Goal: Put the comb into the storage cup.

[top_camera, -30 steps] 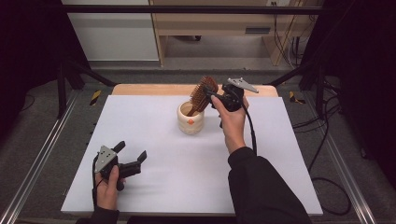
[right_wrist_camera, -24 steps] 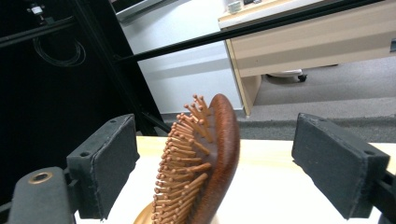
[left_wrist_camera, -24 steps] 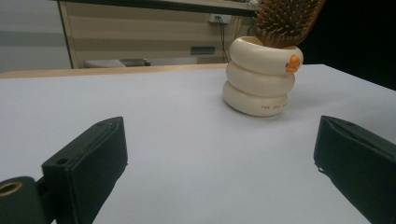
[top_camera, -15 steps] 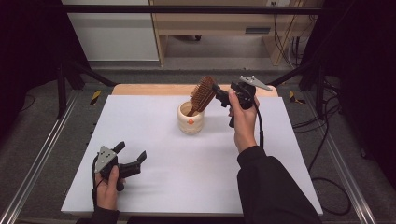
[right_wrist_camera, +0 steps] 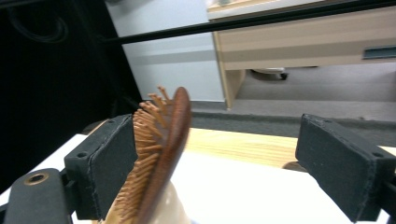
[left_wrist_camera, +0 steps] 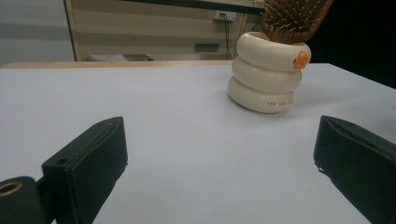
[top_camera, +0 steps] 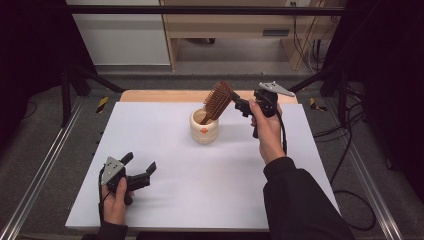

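Note:
A wooden hairbrush [top_camera: 218,100] stands handle-down in a cream ringed cup [top_camera: 204,127] at the back middle of the white table, its head leaning right. My right gripper [top_camera: 239,103] hovers just right of the brush head and is open. Its jaws have just been opening. In the right gripper view the brush [right_wrist_camera: 161,154] stands between them, its bristles close to the left jaw and the right jaw well clear; the gripper [right_wrist_camera: 215,168] presses nothing. My left gripper [top_camera: 140,162] rests open near the front left corner, facing the cup [left_wrist_camera: 266,79] and brush [left_wrist_camera: 294,18].
The white table top [top_camera: 200,190] has a wooden strip [top_camera: 165,95] along its far edge. Metal rails [top_camera: 45,170] run down both sides. A pale wooden cabinet [top_camera: 230,25] stands on the floor beyond, with cables [top_camera: 345,150] hanging at the right.
My right hand has shifted to the right, away from the cup, while the brush stays leaning in the cup. The left hand has not moved.

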Demonstrator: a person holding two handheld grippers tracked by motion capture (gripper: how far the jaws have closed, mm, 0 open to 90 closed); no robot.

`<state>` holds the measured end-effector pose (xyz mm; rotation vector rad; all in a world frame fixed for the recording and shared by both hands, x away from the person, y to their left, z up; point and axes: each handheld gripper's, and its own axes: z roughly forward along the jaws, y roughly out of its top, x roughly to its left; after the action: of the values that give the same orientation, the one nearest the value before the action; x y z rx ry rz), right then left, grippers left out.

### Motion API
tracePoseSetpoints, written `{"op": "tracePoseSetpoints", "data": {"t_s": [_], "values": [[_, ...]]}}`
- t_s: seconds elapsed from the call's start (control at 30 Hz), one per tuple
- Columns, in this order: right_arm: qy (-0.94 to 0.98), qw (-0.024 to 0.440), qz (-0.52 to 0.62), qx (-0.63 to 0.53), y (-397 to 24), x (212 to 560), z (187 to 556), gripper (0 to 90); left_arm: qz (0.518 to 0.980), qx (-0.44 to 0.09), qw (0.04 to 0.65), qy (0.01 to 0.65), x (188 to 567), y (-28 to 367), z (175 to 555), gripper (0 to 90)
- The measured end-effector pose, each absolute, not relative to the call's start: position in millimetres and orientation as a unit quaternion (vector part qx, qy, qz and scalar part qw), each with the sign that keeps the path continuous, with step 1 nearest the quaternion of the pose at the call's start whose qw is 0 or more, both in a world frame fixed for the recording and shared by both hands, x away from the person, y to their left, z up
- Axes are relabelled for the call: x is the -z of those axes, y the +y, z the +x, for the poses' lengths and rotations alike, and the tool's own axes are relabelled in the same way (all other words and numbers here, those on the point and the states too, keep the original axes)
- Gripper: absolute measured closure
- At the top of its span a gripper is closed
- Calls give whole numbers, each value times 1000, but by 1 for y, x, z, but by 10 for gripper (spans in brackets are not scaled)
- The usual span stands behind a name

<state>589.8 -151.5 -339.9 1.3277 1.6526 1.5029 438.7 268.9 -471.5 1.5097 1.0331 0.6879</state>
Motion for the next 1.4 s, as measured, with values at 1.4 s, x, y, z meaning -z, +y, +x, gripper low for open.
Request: {"op": "tracePoseSetpoints", "data": {"t_s": [1.4], "values": [[587, 314, 469, -581, -205, 328, 556, 59, 626, -332, 552, 439, 457, 292, 428, 25]]}}
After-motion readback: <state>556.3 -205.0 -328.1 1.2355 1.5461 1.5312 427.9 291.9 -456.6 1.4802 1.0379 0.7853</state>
